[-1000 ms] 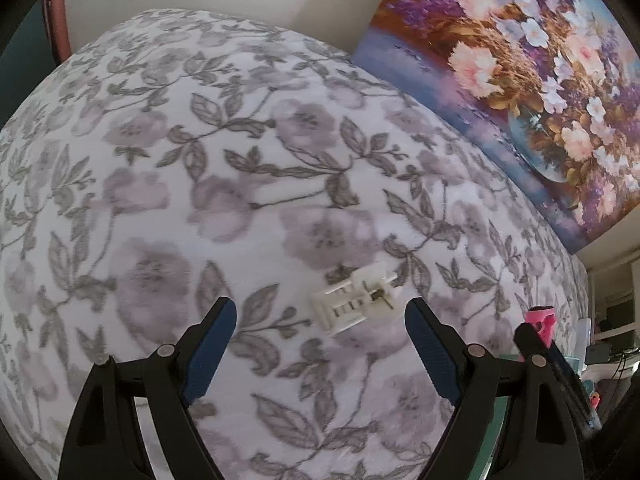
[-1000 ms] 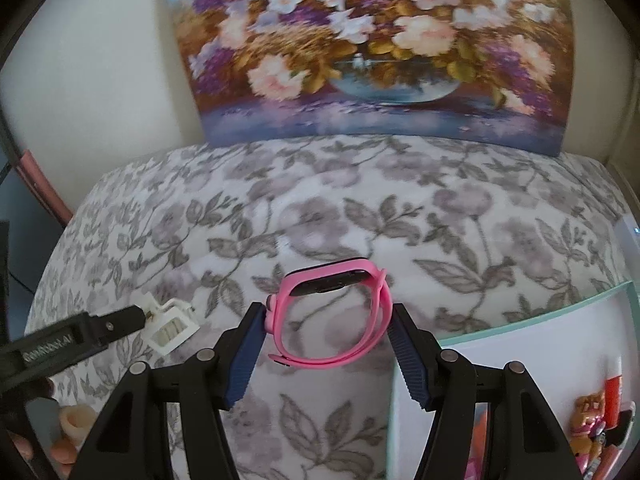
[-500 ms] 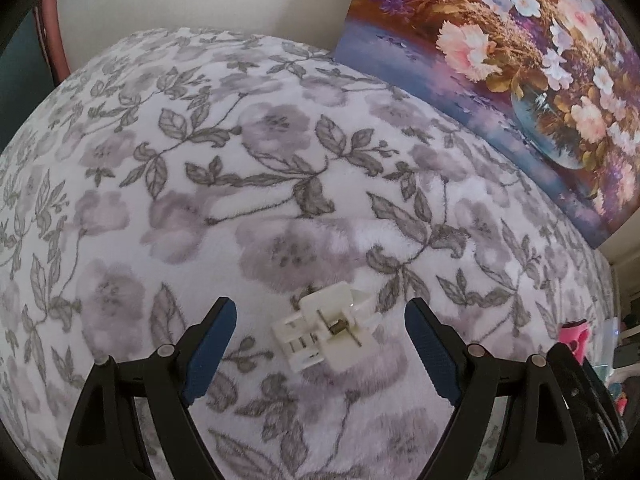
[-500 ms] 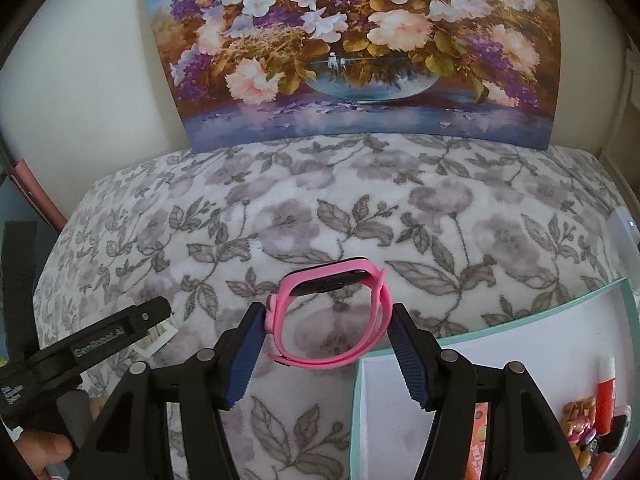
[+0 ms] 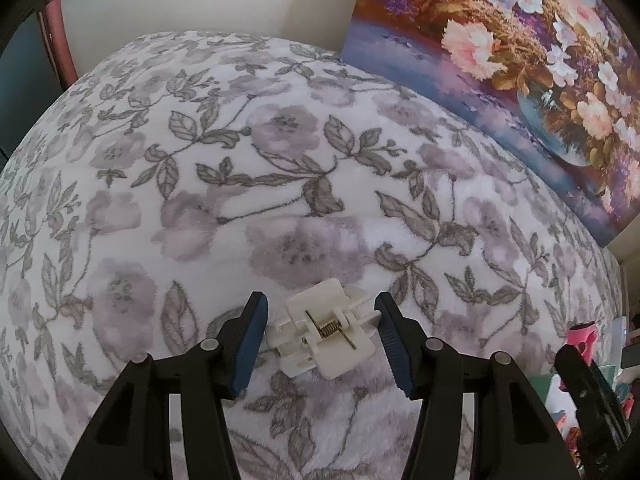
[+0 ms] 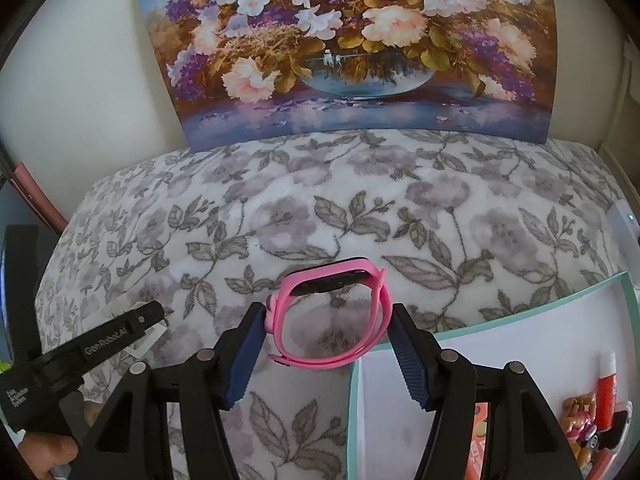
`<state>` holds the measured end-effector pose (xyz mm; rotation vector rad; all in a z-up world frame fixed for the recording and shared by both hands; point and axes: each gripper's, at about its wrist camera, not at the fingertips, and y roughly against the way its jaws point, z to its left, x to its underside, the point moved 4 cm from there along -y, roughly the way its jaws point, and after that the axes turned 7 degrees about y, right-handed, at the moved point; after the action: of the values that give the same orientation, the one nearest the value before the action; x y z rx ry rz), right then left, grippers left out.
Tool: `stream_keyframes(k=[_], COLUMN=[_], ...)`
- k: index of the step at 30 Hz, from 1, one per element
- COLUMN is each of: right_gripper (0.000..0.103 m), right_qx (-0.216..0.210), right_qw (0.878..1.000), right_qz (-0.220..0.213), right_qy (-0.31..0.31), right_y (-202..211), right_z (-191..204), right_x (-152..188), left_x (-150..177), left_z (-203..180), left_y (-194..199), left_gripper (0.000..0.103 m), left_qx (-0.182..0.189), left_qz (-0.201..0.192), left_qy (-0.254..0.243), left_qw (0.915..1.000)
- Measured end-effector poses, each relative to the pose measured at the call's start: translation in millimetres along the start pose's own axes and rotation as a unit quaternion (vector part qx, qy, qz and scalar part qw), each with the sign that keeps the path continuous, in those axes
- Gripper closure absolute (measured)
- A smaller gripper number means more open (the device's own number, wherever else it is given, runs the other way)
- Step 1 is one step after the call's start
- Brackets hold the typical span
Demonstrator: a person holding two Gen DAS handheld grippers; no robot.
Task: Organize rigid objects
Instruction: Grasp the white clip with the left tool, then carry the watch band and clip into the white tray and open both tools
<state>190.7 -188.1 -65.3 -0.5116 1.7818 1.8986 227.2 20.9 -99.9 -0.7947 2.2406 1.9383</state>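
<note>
Closing around the clip (image 5: 324,334), which lies between its pads with its long axis slanting across them, the left tool (image 5: 322,340) sits nearest, while the right tool (image 6: 328,338) grips the watch (image 6: 328,316).

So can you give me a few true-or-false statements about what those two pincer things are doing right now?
1. The right gripper holds a pink watch. True.
2. The white clip hangs in the air. False: it lies on the flowered blanket, between the closing jaws of the left gripper.
3. The tray is bare. False: small toys and a tube lie in it.
4. A flower painting leans behind the blanket. True.
</note>
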Motion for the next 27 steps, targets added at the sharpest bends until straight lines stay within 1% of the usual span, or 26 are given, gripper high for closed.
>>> stream_keyframes(k=[7, 9, 11, 14, 18, 20, 23, 27], right_gripper=[0.038, 0.038, 0.038, 0.038, 0.038, 0.038, 0.038, 0.038], right_qx=[-0.003, -0.006, 0.0, 0.013, 0.026, 0.028, 0.03, 0.055], right_qw=[1.0, 1.0, 1.0, 1.0, 0.999, 0.998, 0.996, 0.991], right_qz=[0.005, 0.005, 0.006, 0.009, 0.01, 0.013, 0.021, 0.032], right_qy=[-0.01, -0.017, -0.016, -0.022, -0.042, -0.06, -0.085, -0.117], right_y=[20, 30, 40, 55, 77, 86, 94, 105], right_z=[2, 0, -4, -14, -38, -51, -72, -105], right_x=[4, 6, 8, 11, 22, 29, 44, 66], left_x=[6, 11, 15, 26, 46, 61, 83, 108], left_z=[-4, -8, -14, -30, -51, -65, -88, -113], left_y=[37, 51, 62, 81, 101, 109, 116, 123], left_gripper=[0.046, 0.046, 0.046, 0.046, 0.046, 0.046, 0.046, 0.046], left_qx=[0.004, 0.012, 0.022, 0.03, 0.05, 0.055, 0.076, 0.084], left_qz=[-0.015, -0.017, -0.018, -0.027, -0.03, -0.03, -0.021, -0.02], left_qy=[-0.007, -0.007, -0.011, -0.032, -0.056, -0.078, -0.105, -0.141], left_qw=[0.9999, 0.9998, 0.9995, 0.9987, 0.9967, 0.995, 0.9913, 0.9862])
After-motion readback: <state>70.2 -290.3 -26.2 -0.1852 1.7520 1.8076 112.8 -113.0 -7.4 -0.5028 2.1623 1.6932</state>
